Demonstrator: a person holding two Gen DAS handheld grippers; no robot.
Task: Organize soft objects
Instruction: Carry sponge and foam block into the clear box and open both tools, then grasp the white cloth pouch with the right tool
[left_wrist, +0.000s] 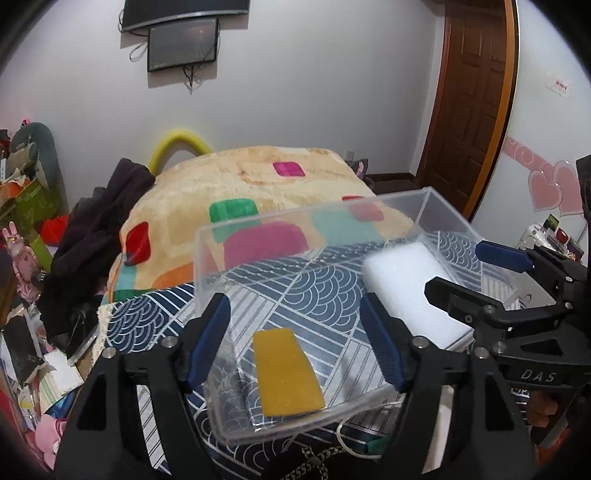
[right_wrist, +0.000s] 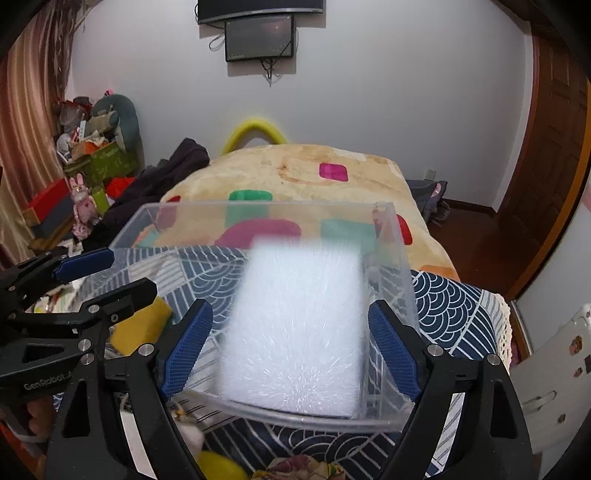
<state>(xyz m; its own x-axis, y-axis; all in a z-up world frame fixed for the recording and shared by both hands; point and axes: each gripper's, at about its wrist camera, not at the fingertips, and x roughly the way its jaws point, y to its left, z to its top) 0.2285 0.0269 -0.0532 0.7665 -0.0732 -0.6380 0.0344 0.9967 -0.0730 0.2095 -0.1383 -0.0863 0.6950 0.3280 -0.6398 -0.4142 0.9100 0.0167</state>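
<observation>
Bedding is filling the background of both views: a cream blanket (left_wrist: 240, 192) with coloured squares is lying beyond a navy patterned cloth (left_wrist: 317, 295). On that cloth a clear plastic box (left_wrist: 258, 221) is sitting, open at the top. Inside it, toward its right end, a white sponge block (right_wrist: 295, 332) is showing; the right wrist view is rendering it smeared, so whether it is resting on the floor of the box or hanging just above it cannot be told. The left wrist view alone is showing plainly a flat yellow pad (left_wrist: 288, 373) lying at the box's left end; the right wrist view is catching only a corner of it behind the other tool. The left gripper (left_wrist: 299, 347) is standing wide, gripping nothing, over the yellow pad. The right gripper (right_wrist: 291, 354) is likewise spread wide, its blue pads (right_wrist: 391, 350) flanking the white block without pressing it.
</observation>
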